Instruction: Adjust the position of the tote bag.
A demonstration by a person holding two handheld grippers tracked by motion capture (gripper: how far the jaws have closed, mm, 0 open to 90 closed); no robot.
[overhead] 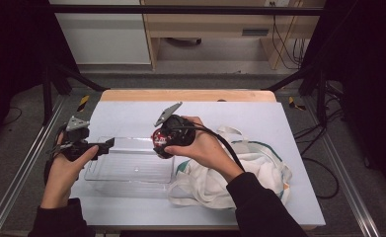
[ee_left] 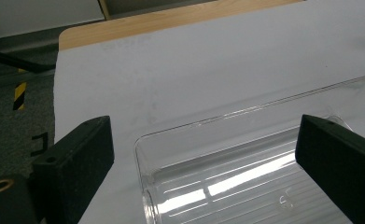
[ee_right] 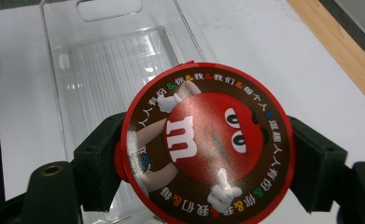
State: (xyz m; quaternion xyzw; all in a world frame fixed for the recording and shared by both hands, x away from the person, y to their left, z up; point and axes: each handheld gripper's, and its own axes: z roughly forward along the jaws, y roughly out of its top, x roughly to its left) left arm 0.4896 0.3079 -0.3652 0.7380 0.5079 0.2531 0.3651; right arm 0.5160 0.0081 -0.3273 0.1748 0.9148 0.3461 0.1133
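A round red candy tin with a cartoon sweet on its lid sits between the two black jaws of my right gripper, which is shut on its sides. In the high view the tin hangs over the right end of a clear plastic tray, held there by the right gripper. My left gripper rests at the tray's far left corner. Its jaws stand wide open on either side of that tray corner, touching nothing, in the left gripper view.
A crumpled white tote bag with green trim lies right of the tray, under the right forearm. The white mat covers a wooden table. A metal frame rail runs along the left side.
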